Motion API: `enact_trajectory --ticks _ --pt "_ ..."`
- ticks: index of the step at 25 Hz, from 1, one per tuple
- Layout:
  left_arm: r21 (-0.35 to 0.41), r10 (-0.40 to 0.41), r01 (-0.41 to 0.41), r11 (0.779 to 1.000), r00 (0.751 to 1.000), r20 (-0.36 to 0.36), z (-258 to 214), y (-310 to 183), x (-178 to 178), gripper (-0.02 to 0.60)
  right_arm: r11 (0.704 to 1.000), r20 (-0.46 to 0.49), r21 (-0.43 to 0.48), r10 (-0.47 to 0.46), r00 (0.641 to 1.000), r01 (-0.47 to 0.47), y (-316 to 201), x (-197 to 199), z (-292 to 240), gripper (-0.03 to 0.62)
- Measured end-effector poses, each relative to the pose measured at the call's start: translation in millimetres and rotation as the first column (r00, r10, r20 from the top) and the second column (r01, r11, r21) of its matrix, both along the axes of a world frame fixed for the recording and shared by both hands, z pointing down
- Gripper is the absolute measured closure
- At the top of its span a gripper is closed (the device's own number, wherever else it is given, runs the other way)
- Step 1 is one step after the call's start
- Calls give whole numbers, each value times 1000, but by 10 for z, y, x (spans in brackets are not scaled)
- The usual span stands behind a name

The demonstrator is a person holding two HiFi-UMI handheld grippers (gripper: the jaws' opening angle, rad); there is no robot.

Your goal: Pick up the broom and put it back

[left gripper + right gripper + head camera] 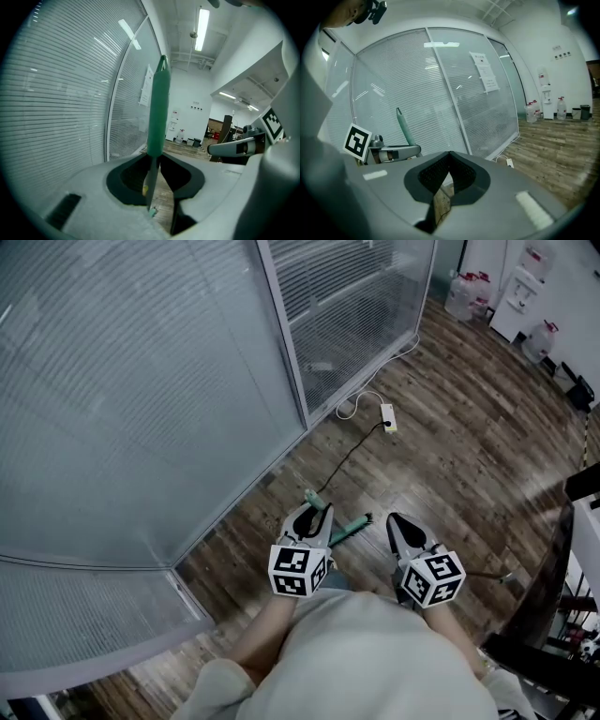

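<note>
My left gripper [314, 513] is shut on the broom [352, 529], whose green handle crosses between its jaws low in the middle of the head view. In the left gripper view [157, 157] the green grip [157, 108] stands nearly upright out of the closed pads, and a thin dark shaft runs down below them. The broom's head is hidden. My right gripper [399, 523] hangs just to the right, apart from the broom, with its jaws together and nothing between them [450, 154]. From the right gripper view I see the left gripper [393, 152] and the green handle [405, 125] beside it.
A glass wall with blinds [141, 381] runs along the left and ahead. A white power strip [388, 416] with its cable lies on the wooden floor ahead. Water bottles [466, 294] stand at the far back. Dark furniture [553, 596] edges the right side.
</note>
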State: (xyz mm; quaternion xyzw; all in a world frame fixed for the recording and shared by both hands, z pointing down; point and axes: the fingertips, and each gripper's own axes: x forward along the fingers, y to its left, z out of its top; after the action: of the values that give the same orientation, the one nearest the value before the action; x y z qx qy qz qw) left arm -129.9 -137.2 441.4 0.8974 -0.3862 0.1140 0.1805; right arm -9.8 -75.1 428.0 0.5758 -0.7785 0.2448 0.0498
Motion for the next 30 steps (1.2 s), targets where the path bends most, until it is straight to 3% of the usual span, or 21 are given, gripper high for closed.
enact_trajectory --ticks 20,30 --pt "20 -84 84 996 996 -13 25 -945 -958 494 992 9 17 -125 992 125 -1187 -1034 41 588" --pt "2 -166 166 986 986 -22 89 -1303 -1226 494 984 15 -9 -178 984 179 -1462 -1199 58 588"
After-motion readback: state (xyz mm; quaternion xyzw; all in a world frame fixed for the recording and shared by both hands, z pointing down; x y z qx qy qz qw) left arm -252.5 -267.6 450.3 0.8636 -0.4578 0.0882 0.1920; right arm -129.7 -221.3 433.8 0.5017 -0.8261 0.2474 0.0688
